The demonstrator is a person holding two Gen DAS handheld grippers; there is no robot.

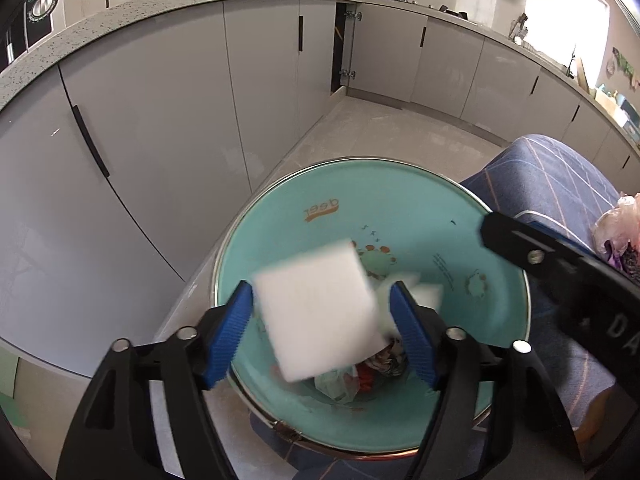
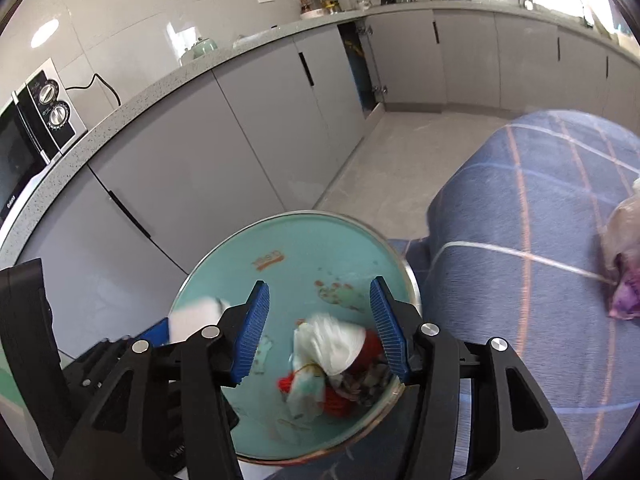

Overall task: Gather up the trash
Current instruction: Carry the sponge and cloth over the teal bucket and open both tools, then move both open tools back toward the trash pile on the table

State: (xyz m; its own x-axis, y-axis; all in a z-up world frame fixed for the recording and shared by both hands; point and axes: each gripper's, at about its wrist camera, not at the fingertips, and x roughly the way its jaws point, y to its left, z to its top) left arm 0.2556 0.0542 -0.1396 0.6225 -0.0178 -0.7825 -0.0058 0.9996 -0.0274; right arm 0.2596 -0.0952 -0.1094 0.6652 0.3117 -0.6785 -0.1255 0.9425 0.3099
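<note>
A teal trash bin [image 1: 400, 216] with a metal rim stands on the floor below both grippers; it also shows in the right wrist view [image 2: 224, 264]. My left gripper [image 1: 322, 330] is open above the bin. A white square sponge-like block [image 1: 318, 312], blurred, hangs free between its blue pads, touching neither. It shows in the right wrist view [image 2: 196, 316] too. My right gripper [image 2: 318, 330] is open and empty over the bin. Crumpled white paper [image 2: 336, 340] and red scraps [image 2: 338, 402] lie in the bin's bottom.
Grey kitchen cabinets [image 1: 160, 120] run along the left and back. A blue plaid-covered seat [image 2: 540, 240] stands right of the bin, with a pink plastic bag [image 2: 624, 256] on it. A microwave [image 2: 36, 120] sits on the counter. One cabinet door [image 1: 340, 48] stands ajar.
</note>
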